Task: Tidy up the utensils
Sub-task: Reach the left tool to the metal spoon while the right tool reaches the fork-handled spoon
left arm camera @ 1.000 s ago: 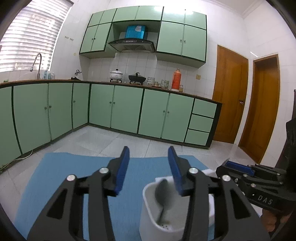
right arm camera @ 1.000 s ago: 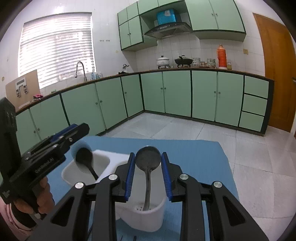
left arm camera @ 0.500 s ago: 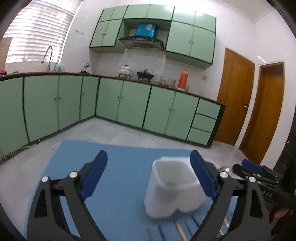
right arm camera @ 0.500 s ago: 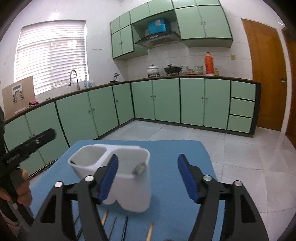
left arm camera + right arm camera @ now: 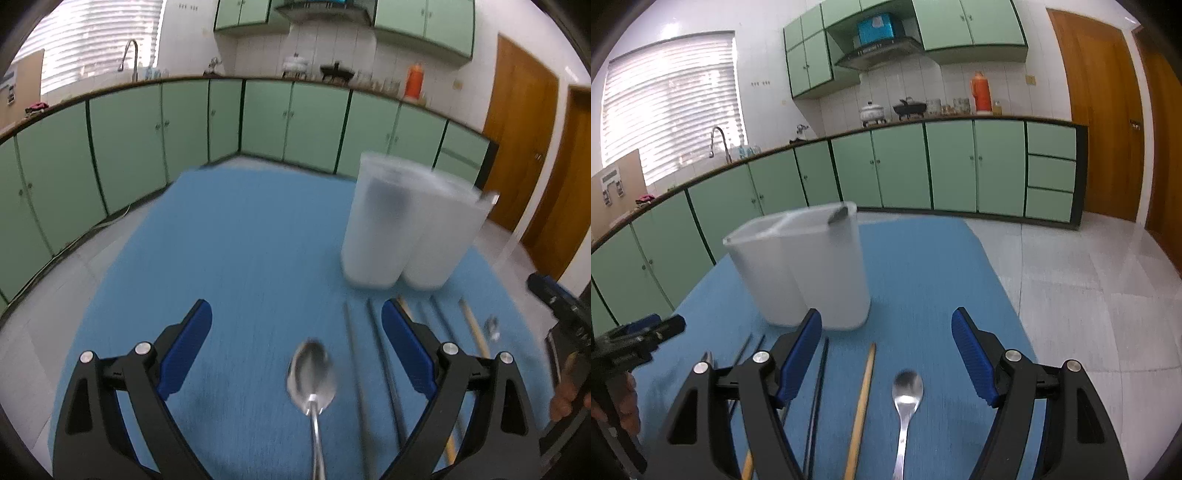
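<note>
I am holding my right claw [image 5: 886, 354] and left claw [image 5: 297, 345] spread wide, each over a spoon [image 5: 905, 402] lying on the blue tabletop [image 5: 923, 273] near the white holder [image 5: 812, 269], aiming to straddle the handle squarely before pinching.

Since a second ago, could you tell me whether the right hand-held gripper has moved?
Yes: the right hand-held gripper has pulled back from the white holder.

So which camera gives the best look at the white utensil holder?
The right wrist view: the holder is sharper there, with both compartments and a spoon tip visible at the rim. In the left wrist view the holder is blurred.
</note>
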`<act>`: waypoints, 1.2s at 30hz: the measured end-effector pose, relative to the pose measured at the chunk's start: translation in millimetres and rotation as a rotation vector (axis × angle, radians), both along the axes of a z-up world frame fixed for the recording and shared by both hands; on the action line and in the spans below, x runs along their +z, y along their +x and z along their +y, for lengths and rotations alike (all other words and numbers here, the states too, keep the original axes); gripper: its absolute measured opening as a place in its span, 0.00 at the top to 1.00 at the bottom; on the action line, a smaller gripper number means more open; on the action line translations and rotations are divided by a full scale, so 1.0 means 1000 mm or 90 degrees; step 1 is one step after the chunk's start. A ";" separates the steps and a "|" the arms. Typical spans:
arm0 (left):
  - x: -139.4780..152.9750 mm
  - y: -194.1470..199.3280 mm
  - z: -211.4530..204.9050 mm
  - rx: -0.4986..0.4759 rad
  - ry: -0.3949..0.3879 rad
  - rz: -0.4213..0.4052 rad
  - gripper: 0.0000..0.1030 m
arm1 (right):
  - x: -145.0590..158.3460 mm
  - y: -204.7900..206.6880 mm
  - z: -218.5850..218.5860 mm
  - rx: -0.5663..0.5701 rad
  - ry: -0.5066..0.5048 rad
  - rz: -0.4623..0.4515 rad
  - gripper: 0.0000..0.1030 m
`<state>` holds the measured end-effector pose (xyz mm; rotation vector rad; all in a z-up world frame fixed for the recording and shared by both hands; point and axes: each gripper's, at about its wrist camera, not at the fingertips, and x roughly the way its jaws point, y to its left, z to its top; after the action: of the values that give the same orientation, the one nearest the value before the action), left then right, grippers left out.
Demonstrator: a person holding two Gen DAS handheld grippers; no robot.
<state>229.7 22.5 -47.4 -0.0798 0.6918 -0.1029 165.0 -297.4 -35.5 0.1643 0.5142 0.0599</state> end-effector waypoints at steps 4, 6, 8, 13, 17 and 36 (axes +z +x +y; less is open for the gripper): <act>-0.020 0.001 0.001 0.005 0.020 0.046 0.12 | -0.012 -0.008 -0.001 0.003 0.000 0.015 0.30; -0.028 0.003 0.002 0.007 0.031 0.063 0.12 | -0.015 -0.011 -0.002 0.001 -0.001 0.019 0.30; -0.033 0.004 0.004 0.009 0.032 0.076 0.12 | -0.018 -0.013 -0.003 0.000 -0.001 0.021 0.30; -0.042 0.008 0.003 0.007 0.020 0.105 0.12 | -0.020 -0.013 -0.007 -0.004 0.003 0.027 0.30; -0.045 0.013 0.007 0.012 0.012 0.121 0.23 | -0.022 -0.011 -0.005 -0.006 -0.001 0.034 0.30; -0.043 0.015 -0.012 -0.033 0.024 0.117 0.67 | -0.035 0.000 -0.001 0.000 -0.029 0.085 0.31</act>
<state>244.5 10.4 -90.4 -0.0355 0.8788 -0.1328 165.4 -298.4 -70.7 0.1234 0.6489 0.0377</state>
